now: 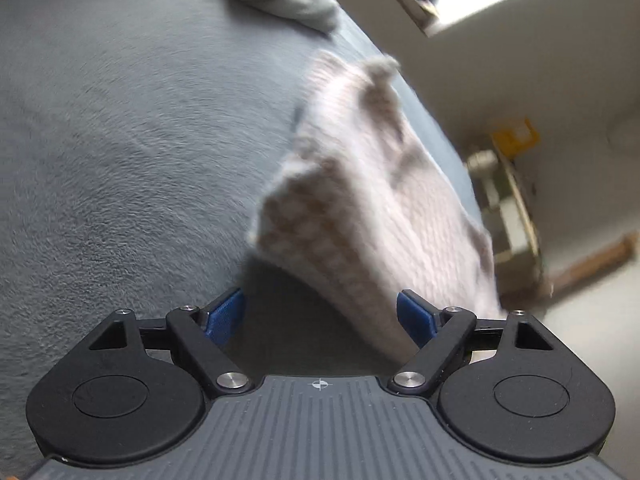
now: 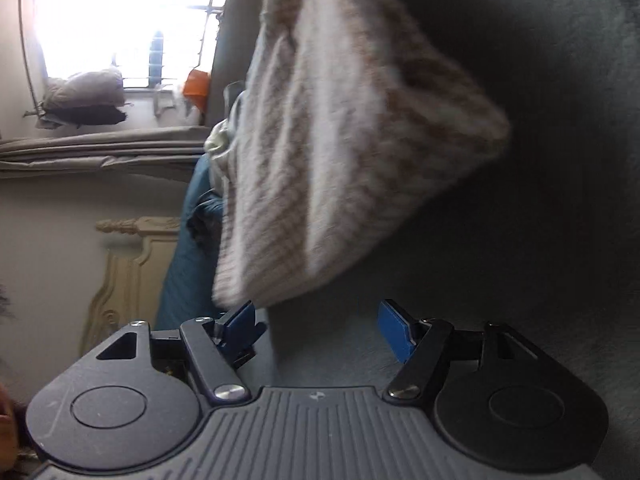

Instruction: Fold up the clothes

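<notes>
A cream-and-tan striped knit garment (image 1: 360, 184) is seen bunched and blurred above the grey bed (image 1: 120, 140). The left claw (image 1: 320, 316) and right claw (image 2: 316, 320) are spread wide, nothing gripped.

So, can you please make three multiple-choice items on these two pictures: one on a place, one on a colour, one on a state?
1. Where does the knitted garment lie?
A. on the grey blanket
B. on a wooden floor
C. in a basket

2. Which colour are the fingertips of the left tool?
A. red
B. blue
C. yellow

3. In which state is the right tool?
A. shut on the garment
B. shut on nothing
C. open

Answers:
1. A, the grey blanket spreads under and around it.
2. B, both pads show blue.
3. C, its fingertips stand wide apart, with nothing clamped between them.
</notes>
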`<state>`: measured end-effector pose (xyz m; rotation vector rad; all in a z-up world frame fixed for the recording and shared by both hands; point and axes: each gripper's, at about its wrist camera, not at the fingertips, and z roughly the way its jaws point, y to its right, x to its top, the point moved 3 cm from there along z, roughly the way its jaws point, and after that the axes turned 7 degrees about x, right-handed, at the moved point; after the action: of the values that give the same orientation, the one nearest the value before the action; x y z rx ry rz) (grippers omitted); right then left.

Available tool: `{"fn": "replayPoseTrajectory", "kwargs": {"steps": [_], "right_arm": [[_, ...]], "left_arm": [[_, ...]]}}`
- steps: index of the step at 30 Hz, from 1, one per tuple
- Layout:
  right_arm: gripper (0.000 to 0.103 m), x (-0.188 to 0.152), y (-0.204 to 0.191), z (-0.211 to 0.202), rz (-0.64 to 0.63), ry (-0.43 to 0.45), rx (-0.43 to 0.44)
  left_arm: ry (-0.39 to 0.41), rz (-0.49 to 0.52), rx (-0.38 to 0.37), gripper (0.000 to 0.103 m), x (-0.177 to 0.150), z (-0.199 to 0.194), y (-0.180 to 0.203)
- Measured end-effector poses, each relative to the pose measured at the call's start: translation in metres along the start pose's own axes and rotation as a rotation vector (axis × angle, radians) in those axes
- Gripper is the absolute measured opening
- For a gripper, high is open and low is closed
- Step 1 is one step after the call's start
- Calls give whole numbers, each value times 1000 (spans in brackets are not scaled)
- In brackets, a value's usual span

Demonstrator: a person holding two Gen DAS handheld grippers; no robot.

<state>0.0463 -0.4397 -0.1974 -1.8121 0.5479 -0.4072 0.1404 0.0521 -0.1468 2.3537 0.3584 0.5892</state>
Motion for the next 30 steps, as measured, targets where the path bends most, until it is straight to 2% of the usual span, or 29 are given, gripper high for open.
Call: {"fn": "replayPoseTrajectory", "kwargs": {"steps": [4,10,15,17,19,23,24,25,27,30], "right_arm": [[70,22,6,-7,35,176,93],[70,37,14,1,90,316,96],[72,40,8,18,122,390,71],[72,42,8,23,152,417,59],[72,43,8,27,182,443,46],[71,46,6,38,199,481,8],[65,47,5,40,193,483,-7],[53,47,5,42,187,482,-22],[39,46,4,43,174,483,-47],[28,37,-3,40,149,497,-48]], "left_arm": [[114,-122,-76,84,16,4,-8],[203,-169,-68,84,24,21,-9],[234,-193,-69,82,31,33,4],[247,-214,-59,77,36,38,4],[255,-231,-38,62,41,43,4],[256,-243,4,43,46,51,5],[257,-243,12,38,46,51,6],[255,-248,15,34,47,50,7],[253,-258,17,28,49,48,10],[261,-258,-8,22,47,34,10]]}}
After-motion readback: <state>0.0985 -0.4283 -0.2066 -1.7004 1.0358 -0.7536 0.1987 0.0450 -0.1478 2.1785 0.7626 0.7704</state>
